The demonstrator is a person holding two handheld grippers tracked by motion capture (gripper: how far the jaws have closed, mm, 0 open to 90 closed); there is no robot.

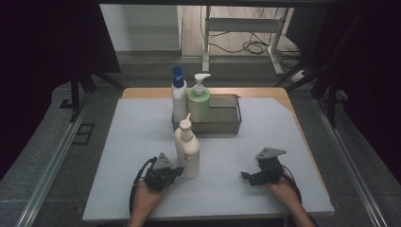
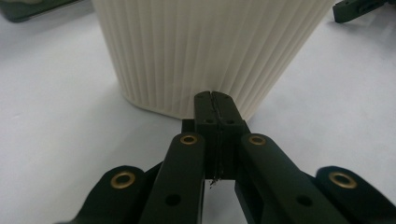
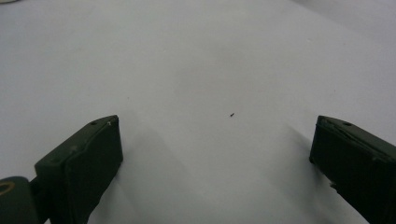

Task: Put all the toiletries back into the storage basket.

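Note:
A cream ribbed bottle (image 1: 187,151) with a narrow cap stands upright near the middle of the white table top (image 1: 142,137). My left gripper (image 1: 178,171) lies just to its left at the base; in the left gripper view its jaws are pressed together with nothing between them, tips (image 2: 215,97) right against the ribbed bottle wall (image 2: 205,51). My right gripper (image 1: 246,177) rests at the front right, pointing left. In the right gripper view its two jaws stand wide apart (image 3: 219,140) over bare table.
A metal tray (image 1: 224,120) at the back centre holds a white bottle with a blue cap (image 1: 178,97) and a green pump bottle (image 1: 198,101). Dark floor rails run along both sides of the table. A person's hands hold both grippers at the front edge.

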